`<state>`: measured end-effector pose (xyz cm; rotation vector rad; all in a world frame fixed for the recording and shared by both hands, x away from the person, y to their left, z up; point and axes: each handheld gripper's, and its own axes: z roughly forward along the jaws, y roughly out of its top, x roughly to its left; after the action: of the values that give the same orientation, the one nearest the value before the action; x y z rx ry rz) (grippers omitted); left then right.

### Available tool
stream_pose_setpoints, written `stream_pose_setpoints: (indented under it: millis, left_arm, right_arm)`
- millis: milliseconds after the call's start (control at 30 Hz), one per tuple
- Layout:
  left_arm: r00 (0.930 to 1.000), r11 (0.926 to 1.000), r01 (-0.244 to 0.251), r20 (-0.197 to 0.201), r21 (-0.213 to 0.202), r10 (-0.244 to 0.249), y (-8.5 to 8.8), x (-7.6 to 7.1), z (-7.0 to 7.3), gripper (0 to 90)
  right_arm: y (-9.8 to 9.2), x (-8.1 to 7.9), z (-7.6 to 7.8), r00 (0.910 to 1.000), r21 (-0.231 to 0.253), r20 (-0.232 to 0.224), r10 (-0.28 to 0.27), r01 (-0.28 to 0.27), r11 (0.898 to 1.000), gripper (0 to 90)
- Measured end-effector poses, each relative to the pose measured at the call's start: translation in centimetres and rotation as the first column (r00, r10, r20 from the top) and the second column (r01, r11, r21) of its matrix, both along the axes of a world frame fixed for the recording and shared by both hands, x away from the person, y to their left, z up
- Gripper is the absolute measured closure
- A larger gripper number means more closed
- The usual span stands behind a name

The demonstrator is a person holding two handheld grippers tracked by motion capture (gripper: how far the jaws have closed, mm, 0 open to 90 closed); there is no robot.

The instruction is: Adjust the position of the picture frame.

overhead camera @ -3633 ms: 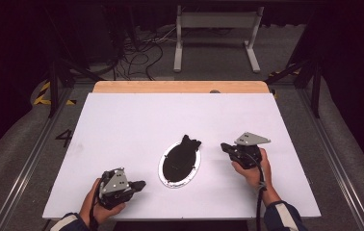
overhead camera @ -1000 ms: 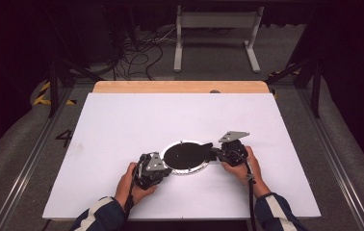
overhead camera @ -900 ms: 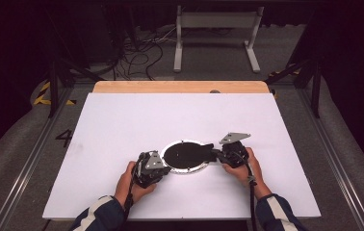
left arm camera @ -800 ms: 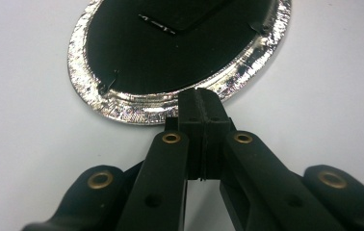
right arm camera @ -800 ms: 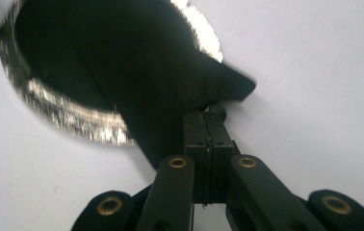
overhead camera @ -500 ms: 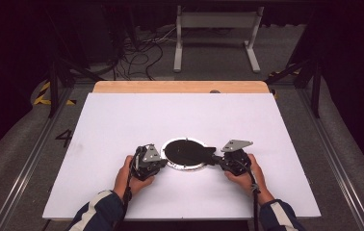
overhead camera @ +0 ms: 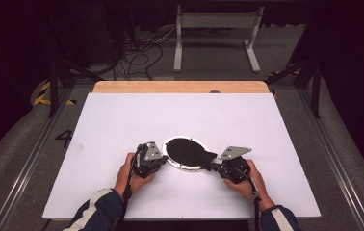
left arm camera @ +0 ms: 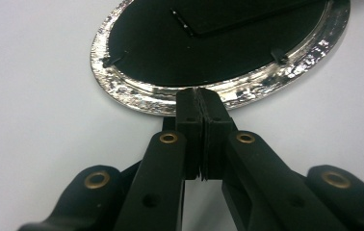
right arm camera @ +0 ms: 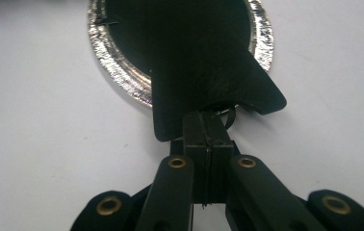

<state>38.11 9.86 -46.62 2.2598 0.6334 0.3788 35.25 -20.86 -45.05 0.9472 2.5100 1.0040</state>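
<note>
1. Nearest, at the bottom of the high view: two forearms in dark sleeves with white stripes, one hand on each gripper.
2. Left gripper (overhead camera: 157, 158): jaws pressed fully together, nothing visible between the pads; tips meeting the near silver rim of the round foil-edged plate (left arm camera: 122, 89), whether pinching that rim or only pressing against it unclear.
3. Right gripper (overhead camera: 214, 166): jaws closed tight, clamped on the lower edge of the black flap (right arm camera: 218, 91), a flared, fabric-like tab spreading over the plate's rim onto the table.
4. Between the two grippers: the plate (overhead camera: 173, 160), flat on the white tabletop (overhead camera: 122, 120), near its front edge and about mid-width; dark centre, crinkled silver border.
5. Around the plate: bare white surface on all sides, nothing blocking either gripper.
6. Farther off: a wooden strip (overhead camera: 180, 87) along the table's far edge, then dark floor with loose cables (overhead camera: 141, 53) and a pale metal stand (overhead camera: 216, 29).
</note>
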Motion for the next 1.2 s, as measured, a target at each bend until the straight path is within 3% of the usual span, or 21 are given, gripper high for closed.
stream_pose_setpoints:
  millis: [200, 367, 467, 567, 700, 867, 967, 1200]
  left_arm:
    - [0.998, 0.9979, 0.062, -0.015, 0.018, -0.061, -0.4, -1.0, 0.2, 88.0]
    - [0.9975, 0.9974, 0.07, -0.012, 0.019, -0.069, -0.6, -1.0, 0.2, 87.3]
    - [0.9971, 0.9969, 0.075, -0.009, 0.024, -0.075, -0.5, -0.9, 0.2, 86.7]
    - [0.9969, 0.9964, 0.078, -0.002, 0.031, -0.078, -0.6, -0.9, 0.2, 86.6]
    - [0.9971, 0.9967, 0.077, 0.0, 0.028, -0.077, -0.6, -0.7, 0.2, 86.7]
    - [0.9974, 0.997, 0.071, 0.001, 0.029, -0.072, -0.7, -0.7, 0.2, 86.8]
    - [0.9975, 0.9971, 0.07, 0.005, 0.029, -0.071, -0.8, -0.5, 0.2, 86.8]
    - [0.9974, 0.9972, 0.072, 0.002, 0.021, -0.072, -0.8, -0.1, 0.2, 86.6]
  right_arm:
    - [0.4, -0.4, 0.0, 0.9994, 0.003, -0.007, 0.033, -0.033, 0.999, 90.0]
    - [0.8, -1.0, -0.2, 0.9984, 0.001, -0.012, 0.055, -0.055, 0.999, 90.0]
    - [1.1, -1.2, -0.1, 0.9978, -0.026, 0.0, 0.066, -0.066, 0.997, 90.0]
    - [0.7, -0.9, 0.2, 0.9975, -0.002, 0.006, 0.071, -0.071, 0.997, 89.4]
    - [-0.6, -0.4, 1.2, 0.998, 0.038, 0.06, 0.021, -0.023, 0.999, 90.0]
    - [-1.4, 0.8, 0.5, 0.9939, 0.021, 0.095, -0.057, 0.055, 0.998, 90.0]
    - [-1.4, 1.3, 0.2, 0.9912, -0.001, 0.106, -0.079, 0.08, 0.997, 89.9]
    - [-1.1, 1.8, -0.2, 0.9928, -0.004, 0.095, -0.074, 0.074, 0.997, 90.0]
